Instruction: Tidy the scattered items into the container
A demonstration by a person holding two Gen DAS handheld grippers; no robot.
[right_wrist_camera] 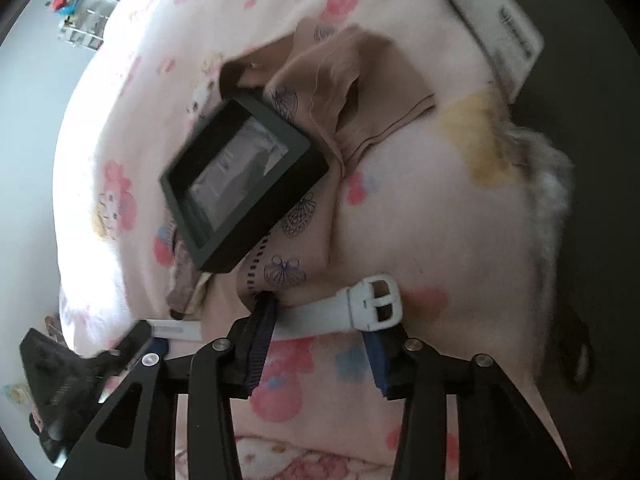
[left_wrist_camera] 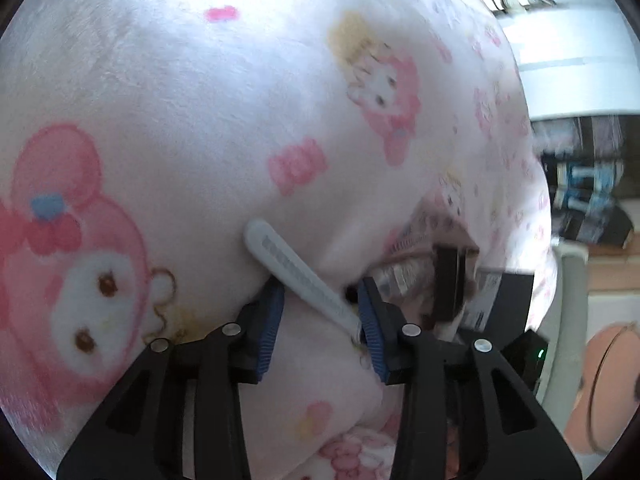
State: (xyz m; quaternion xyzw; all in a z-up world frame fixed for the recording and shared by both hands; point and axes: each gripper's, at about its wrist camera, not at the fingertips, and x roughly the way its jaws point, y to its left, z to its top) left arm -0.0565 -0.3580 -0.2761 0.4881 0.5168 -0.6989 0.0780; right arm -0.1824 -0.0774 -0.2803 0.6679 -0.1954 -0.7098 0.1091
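Observation:
A white watch strap (left_wrist_camera: 296,272) lies on the pink cartoon blanket (left_wrist_camera: 200,92), its holed end pointing up left. My left gripper (left_wrist_camera: 322,316) is open, with the strap lying between its blue pads. In the right wrist view the strap's buckle end (right_wrist_camera: 372,300) lies just ahead of my right gripper (right_wrist_camera: 320,340), which is open around it. A black box with a clear window (right_wrist_camera: 244,184) lies on a beige printed cloth (right_wrist_camera: 340,92) beyond the strap. The box shows edge-on in the left wrist view (left_wrist_camera: 448,288).
The blanket (right_wrist_camera: 440,208) covers a soft bed with folds. A white tag (right_wrist_camera: 492,28) lies at the far right. My left gripper shows at lower left in the right wrist view (right_wrist_camera: 80,364). Shelves and dark items (left_wrist_camera: 584,184) stand beyond the bed edge.

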